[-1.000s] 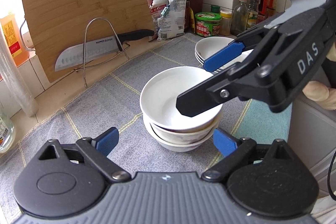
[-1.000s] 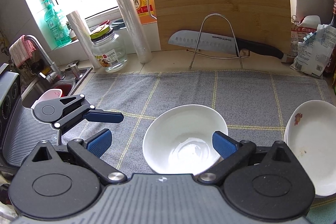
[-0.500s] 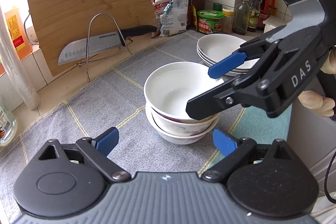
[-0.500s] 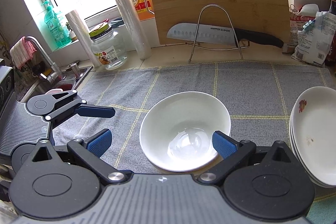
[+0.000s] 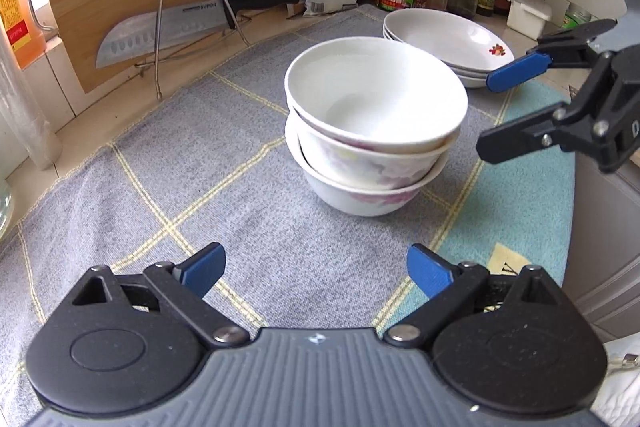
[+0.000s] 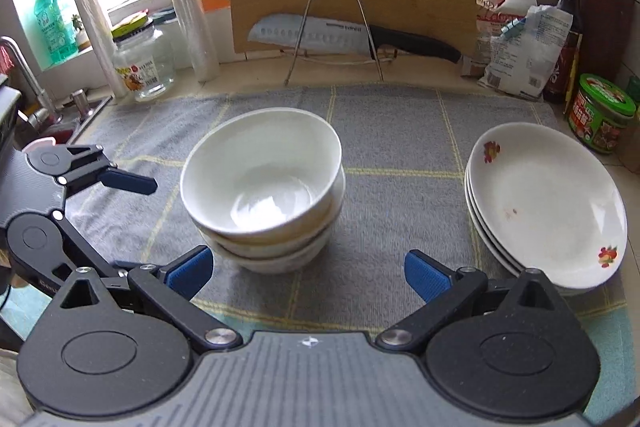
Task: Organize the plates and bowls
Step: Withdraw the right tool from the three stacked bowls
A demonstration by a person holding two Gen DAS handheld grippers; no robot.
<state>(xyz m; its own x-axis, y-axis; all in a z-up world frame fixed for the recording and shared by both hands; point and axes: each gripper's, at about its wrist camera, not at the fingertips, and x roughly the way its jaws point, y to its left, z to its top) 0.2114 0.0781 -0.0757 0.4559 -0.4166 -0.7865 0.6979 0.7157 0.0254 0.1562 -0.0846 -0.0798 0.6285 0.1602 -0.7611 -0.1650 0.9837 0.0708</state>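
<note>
Both claws are spread wide and carry nothing: the left claw sits at 6 o'clock of the bowls, the right claw likewise in its own view. The bowls stand nested mid-table, top one tilted; the plates lie stacked at 3 o'clock. I'd judge stacking nearly done: level the top bowl gently, nudging its rim, not lifting.

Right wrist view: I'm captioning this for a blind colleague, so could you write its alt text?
A stack of white bowls sits on a grey checked cloth, with a stack of plates apart to its right. The open right gripper hovers empty in front; the left gripper, also open, enters from the left.
</note>
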